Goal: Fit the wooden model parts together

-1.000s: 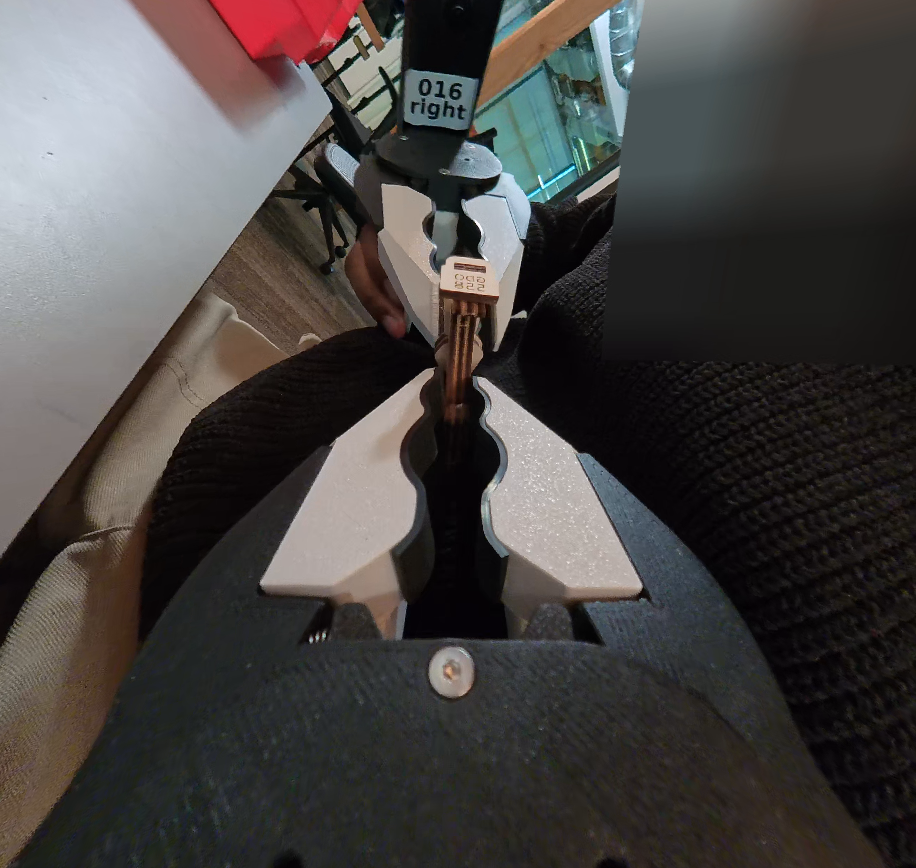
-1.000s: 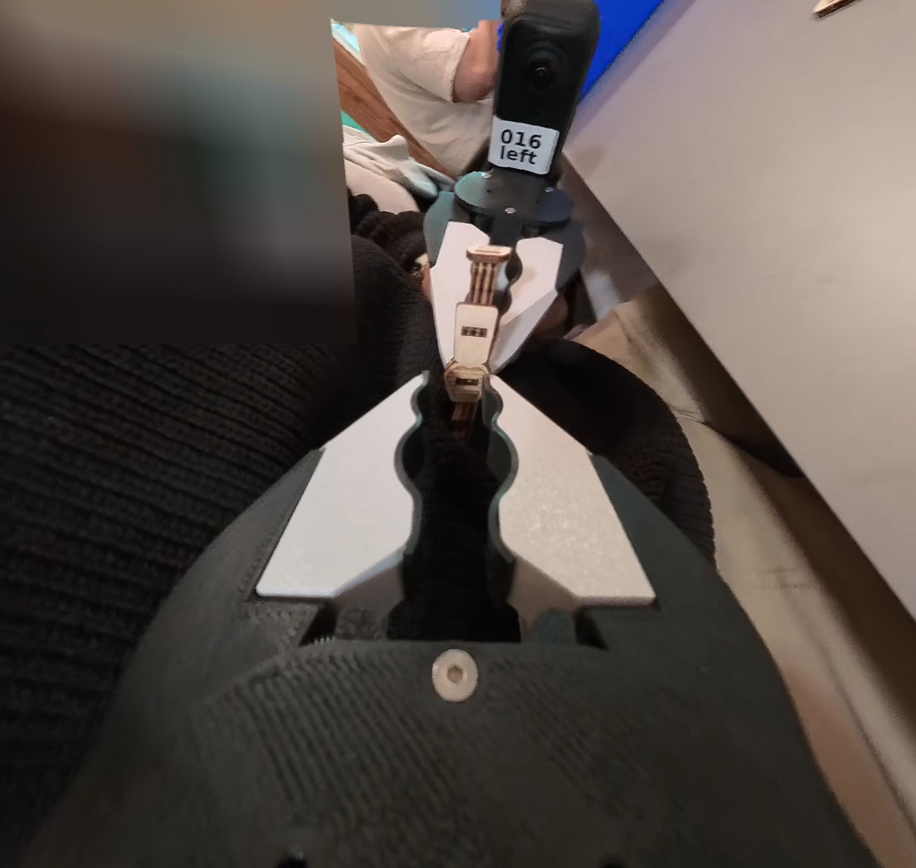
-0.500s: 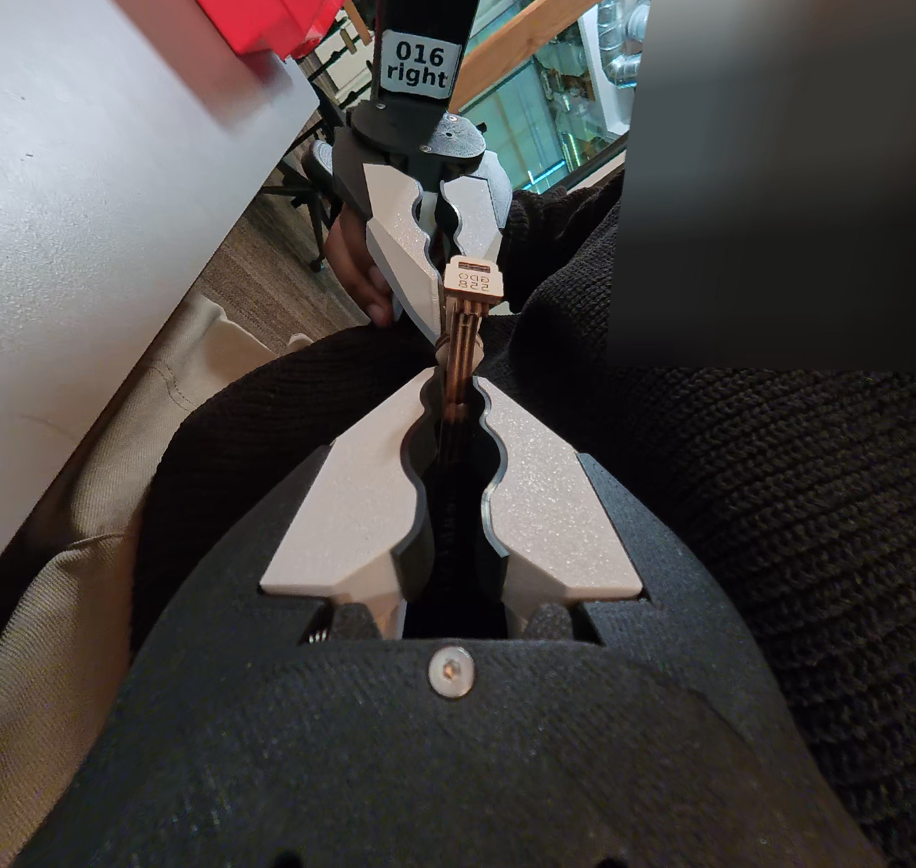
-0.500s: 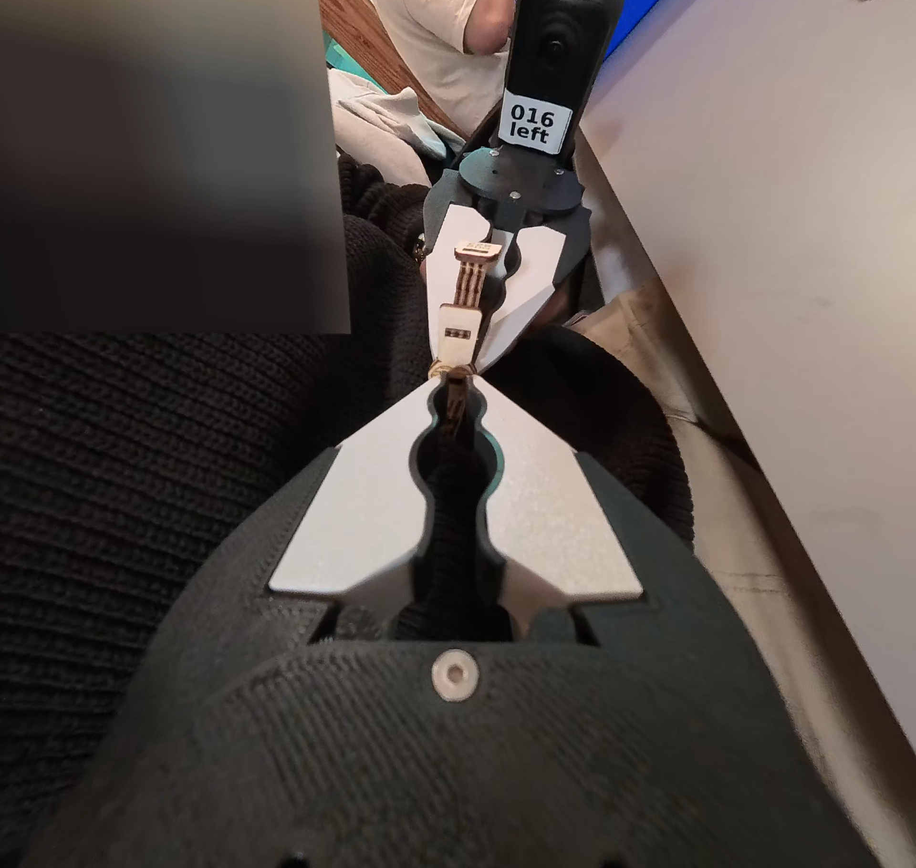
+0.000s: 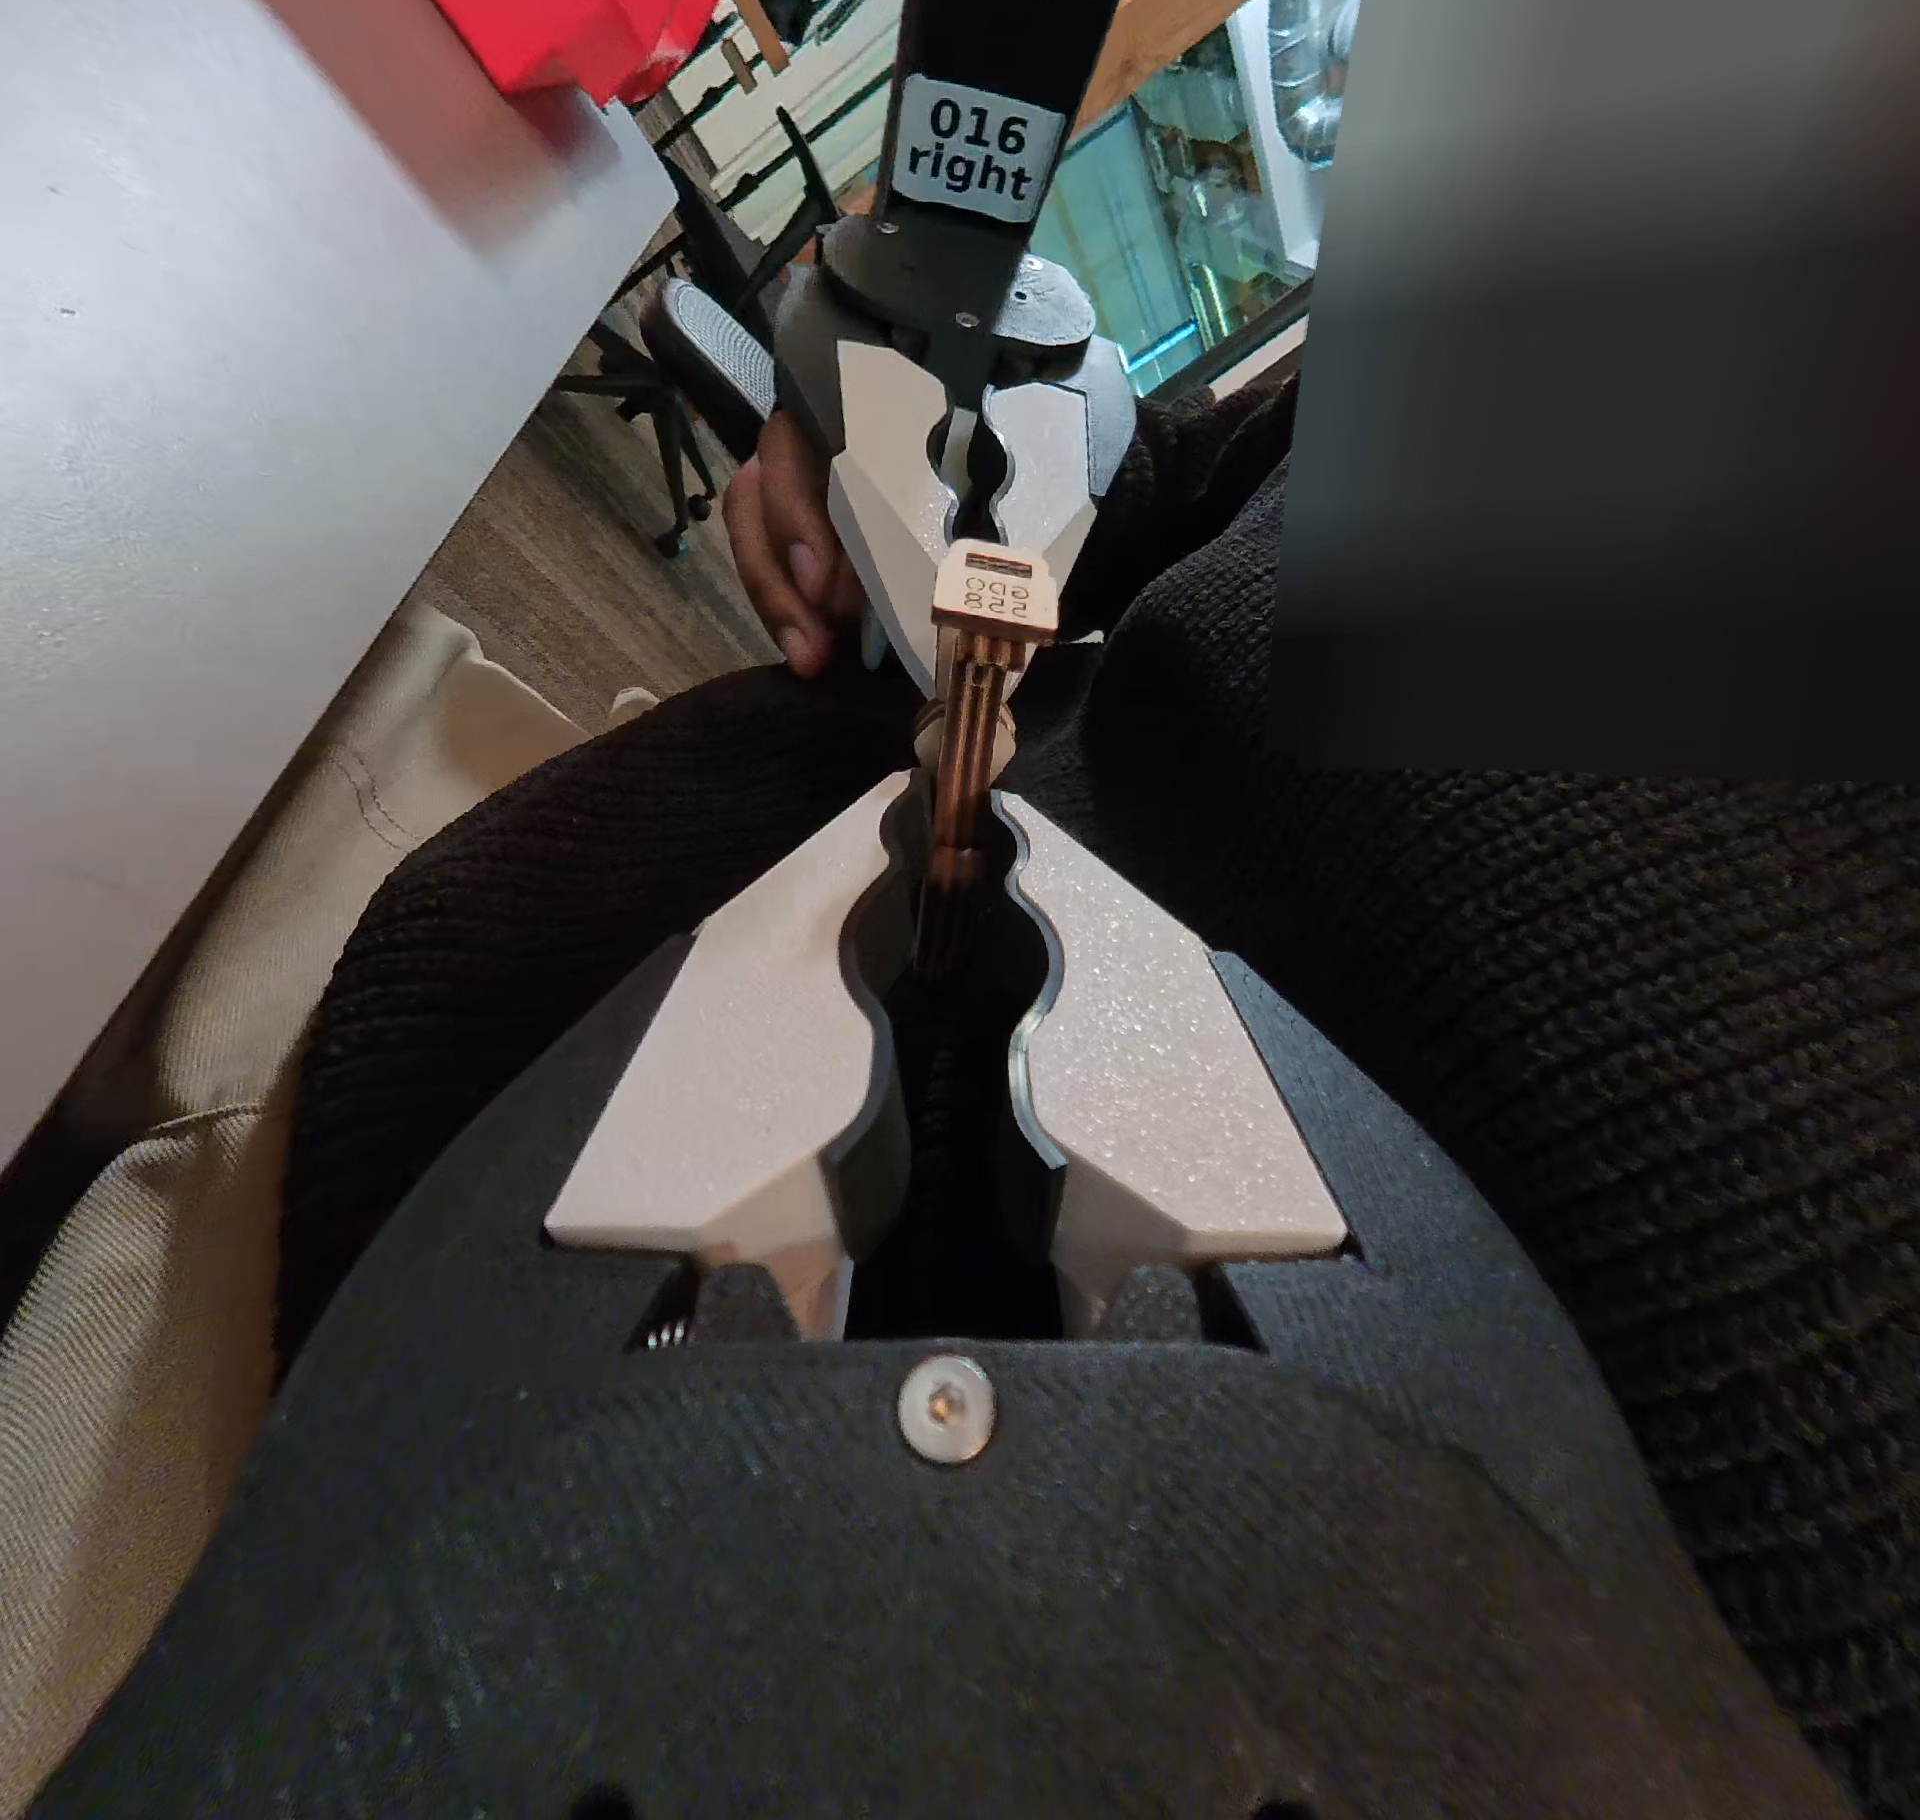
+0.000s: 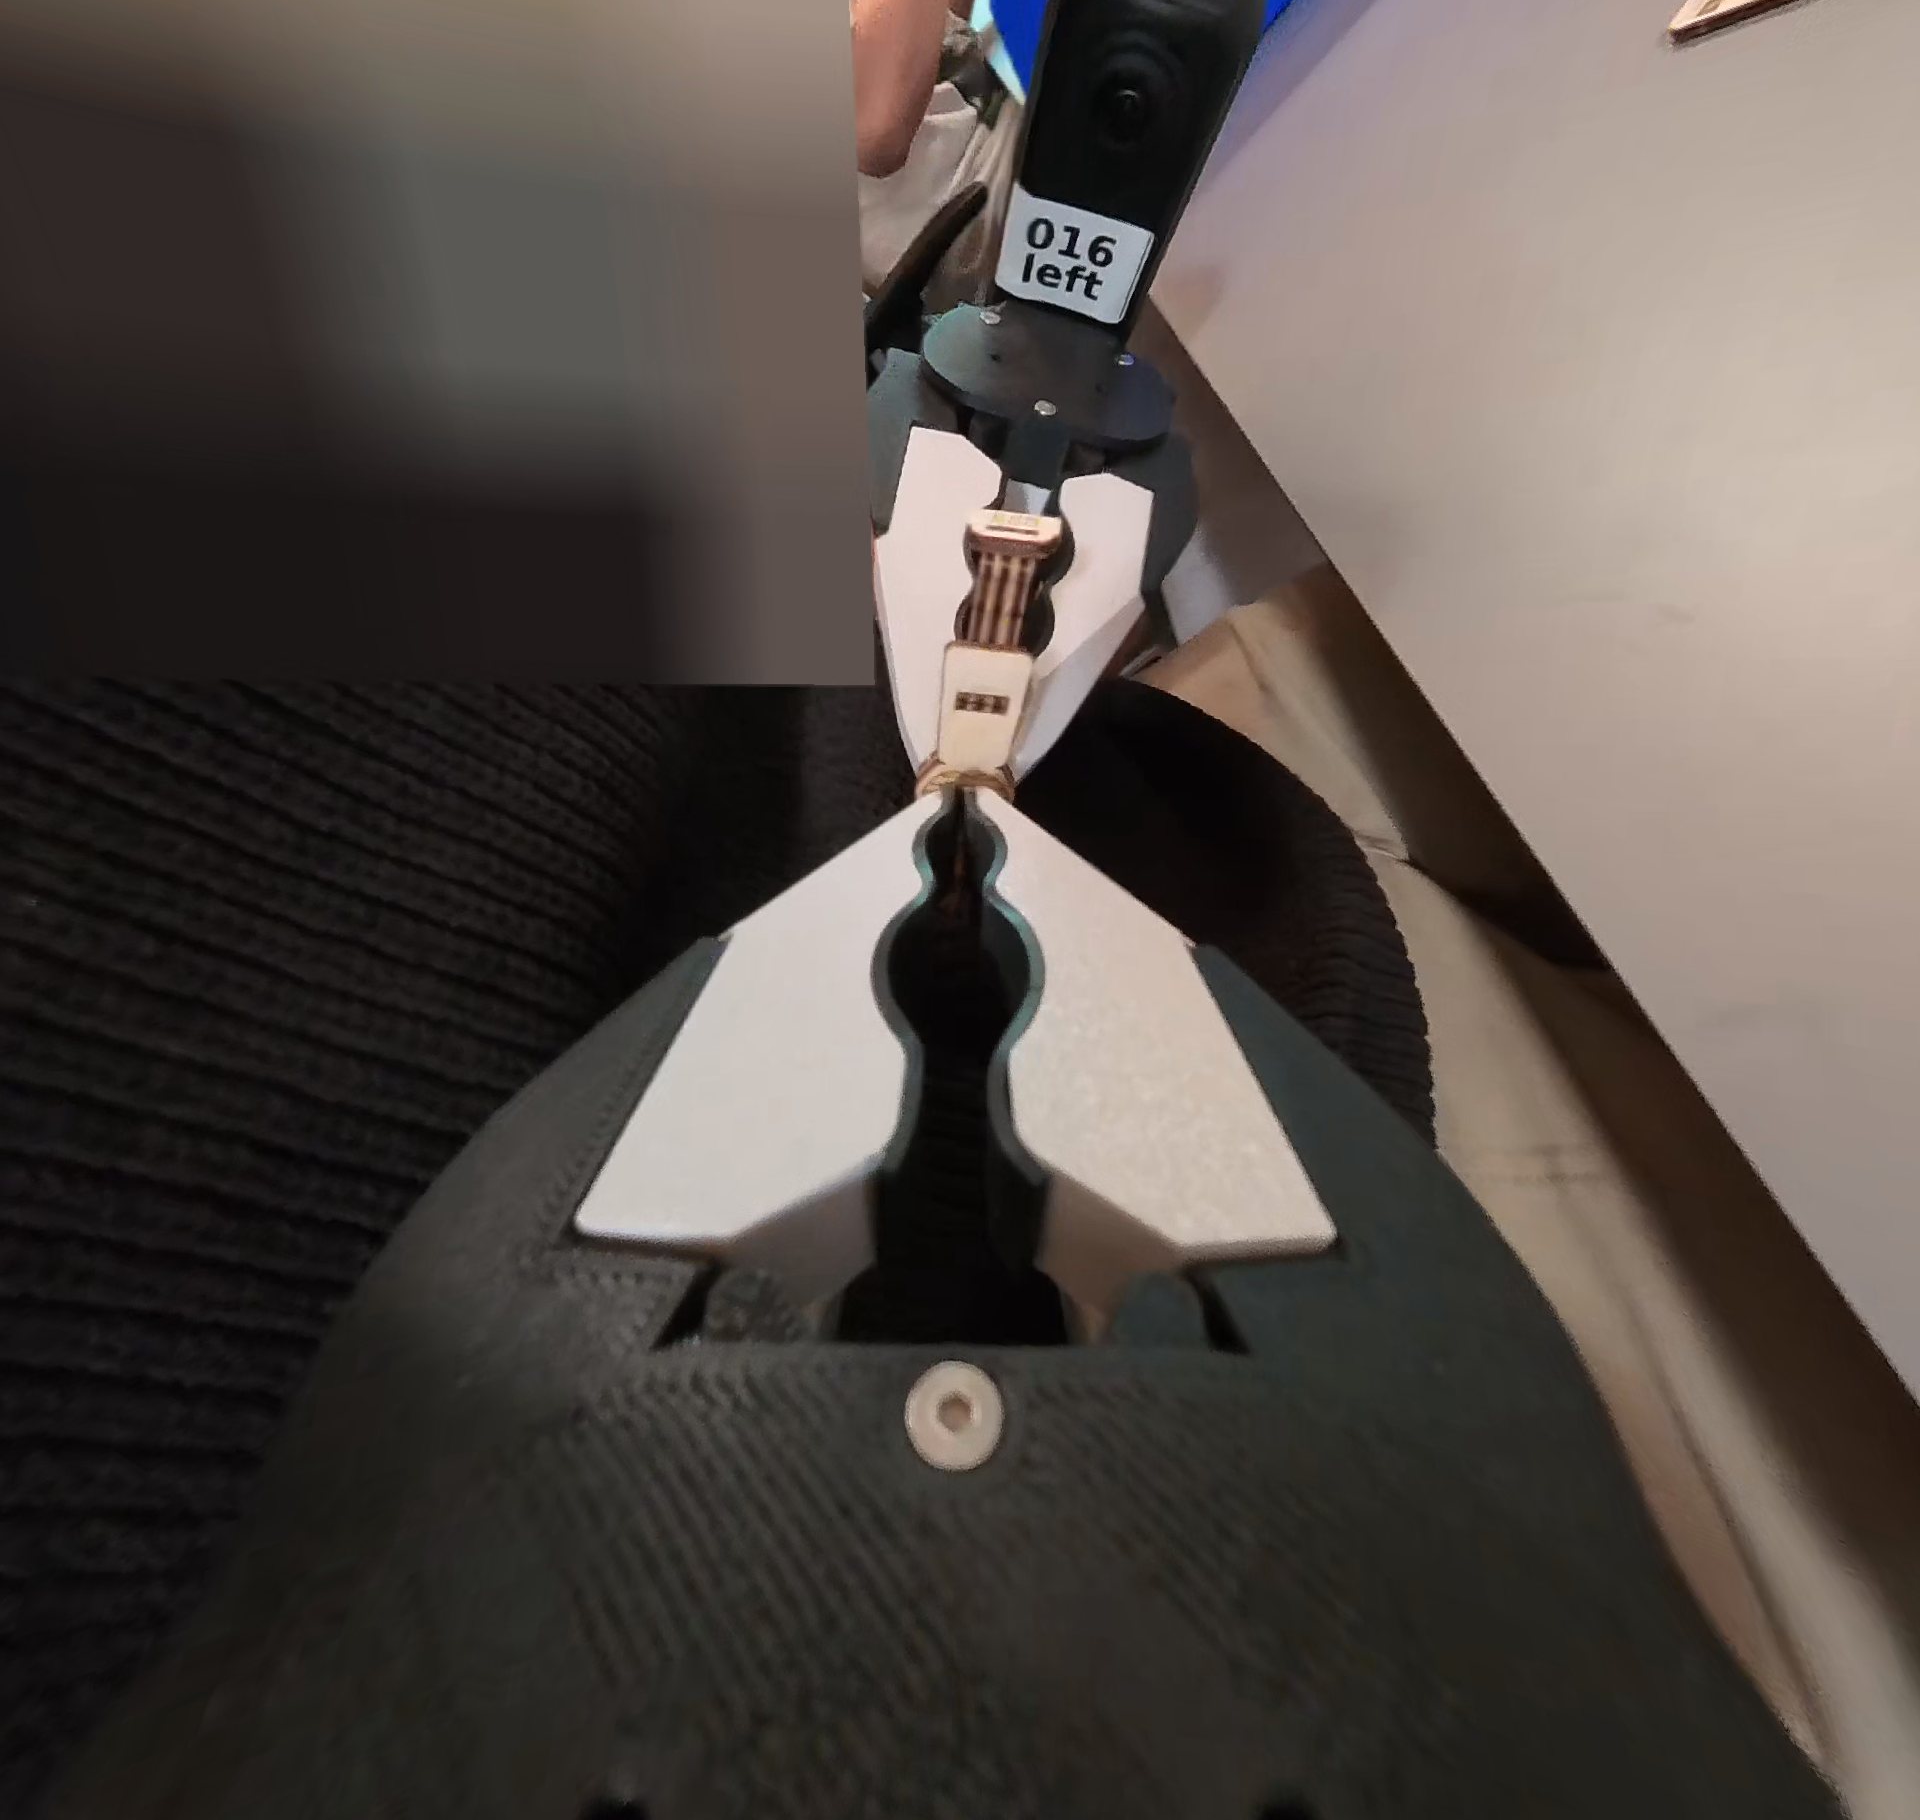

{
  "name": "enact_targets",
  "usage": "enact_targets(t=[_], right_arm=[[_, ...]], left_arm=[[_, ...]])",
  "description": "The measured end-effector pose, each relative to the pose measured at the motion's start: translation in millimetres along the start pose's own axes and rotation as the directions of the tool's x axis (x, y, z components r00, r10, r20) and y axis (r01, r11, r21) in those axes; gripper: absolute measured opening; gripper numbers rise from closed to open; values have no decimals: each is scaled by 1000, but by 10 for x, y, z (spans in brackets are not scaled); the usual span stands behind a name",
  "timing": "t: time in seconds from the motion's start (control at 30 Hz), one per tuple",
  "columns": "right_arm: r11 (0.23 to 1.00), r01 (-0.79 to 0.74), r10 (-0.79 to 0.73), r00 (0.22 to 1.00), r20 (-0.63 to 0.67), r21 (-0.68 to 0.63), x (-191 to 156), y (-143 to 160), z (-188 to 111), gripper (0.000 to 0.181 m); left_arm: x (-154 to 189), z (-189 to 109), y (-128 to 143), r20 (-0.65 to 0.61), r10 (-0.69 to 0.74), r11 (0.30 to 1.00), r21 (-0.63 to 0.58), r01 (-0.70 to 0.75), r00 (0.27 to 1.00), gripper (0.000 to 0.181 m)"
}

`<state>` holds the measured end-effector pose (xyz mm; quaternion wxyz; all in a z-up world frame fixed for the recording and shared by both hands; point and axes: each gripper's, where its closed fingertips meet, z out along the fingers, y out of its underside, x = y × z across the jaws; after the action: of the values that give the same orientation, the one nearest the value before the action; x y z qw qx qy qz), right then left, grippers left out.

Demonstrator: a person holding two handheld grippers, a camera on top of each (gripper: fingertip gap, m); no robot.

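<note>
You're gripping the wooden assembly (image 5: 971,762) w/ the left gripper (image 5: 951,804), fingers pinched narrow on its laminated strips at frame centre. Its long axis is running straight up-frame toward the right gripper (image 6: 961,814), whose fingertips are closing on a small piece, prob. the ring-like end (image 6: 966,778); both tips are meeting nose-to-nose.

Wrist cameras face each other closely (tip to tip), sharing wooden part (image 5: 971,721) between.

My left gripper (image 5: 951,814) and right gripper (image 6: 961,814) had pale grey scalloped fingers (image 5: 748,1032) on black textured bodies, each with a silver screw (image 5: 943,1407). I wore a black knit sweater (image 5: 1558,1043) and beige trousers (image 5: 135,1251).
</note>
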<state>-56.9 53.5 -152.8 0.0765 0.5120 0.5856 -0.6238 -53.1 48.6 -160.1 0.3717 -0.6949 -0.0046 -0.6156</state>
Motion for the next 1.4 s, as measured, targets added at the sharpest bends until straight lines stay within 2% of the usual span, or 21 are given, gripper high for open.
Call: enact_targets(t=[0.07,0.23,0.43,0.7,1.4], right_arm=[[1000,-5,5,1000,-9,1,8,-6,-2,0],[990,-138,135,989,65,40,12,-112,-39,0],[1000,2,-3,998,-57,-18,48,-25,-9,0],[998,28,-36,989,-143,-59,59,-7,-16,0],[998,13,-21,988,-154,-55,15,20,-11,0]], left_arm=[[-1,-2,-6,0,-3,1000,7,3,1000,7],[-16,-22,-55,6,-12,999,38,12,1000,7],[-11,-17,-40,8,-8,1000,29,8,1000,6],[-17,-11,-35,33,-1,999,37,0,999,6],[-33,10,8,59,-12,1000,8,12,998,7]])
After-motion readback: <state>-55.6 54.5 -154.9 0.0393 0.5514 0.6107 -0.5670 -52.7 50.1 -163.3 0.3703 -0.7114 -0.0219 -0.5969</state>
